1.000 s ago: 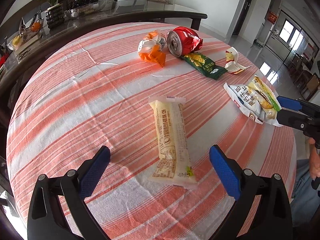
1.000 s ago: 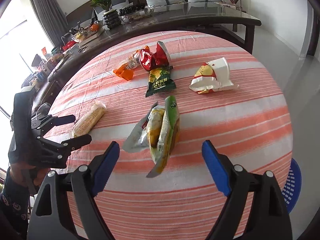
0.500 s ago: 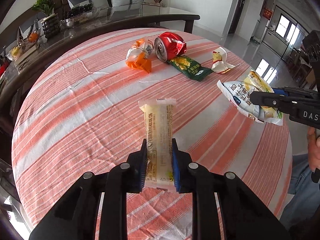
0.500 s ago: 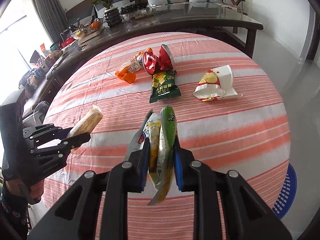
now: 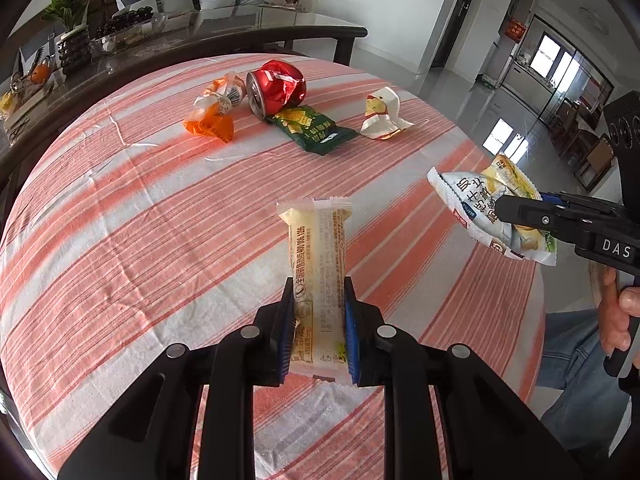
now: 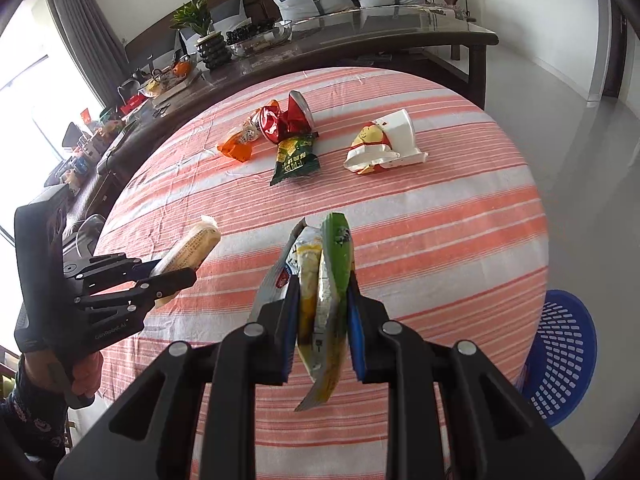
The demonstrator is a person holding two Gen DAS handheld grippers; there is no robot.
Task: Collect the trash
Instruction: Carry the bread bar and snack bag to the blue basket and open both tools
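The round table (image 5: 120, 208), covered in orange-and-white striped cloth, carries 4 trash items: an orange wrapper (image 5: 210, 122), a crushed red can (image 5: 276, 86), a green packet (image 5: 314, 130) and a white carton (image 5: 382, 114). Our left gripper (image 5: 316, 330) pinches a long yellow wrapper (image 5: 318, 256), lifted clear of the cloth. Our right gripper (image 6: 322, 326) pinches a bundle of snack bags (image 6: 324, 276). A blue basket (image 6: 564, 356) stands on the floor beside the table.

Woven cloth tablecloth (image 5: 160, 216), glossy plastic wrapper (image 5: 318, 264), seemingly metal can (image 5: 274, 88)
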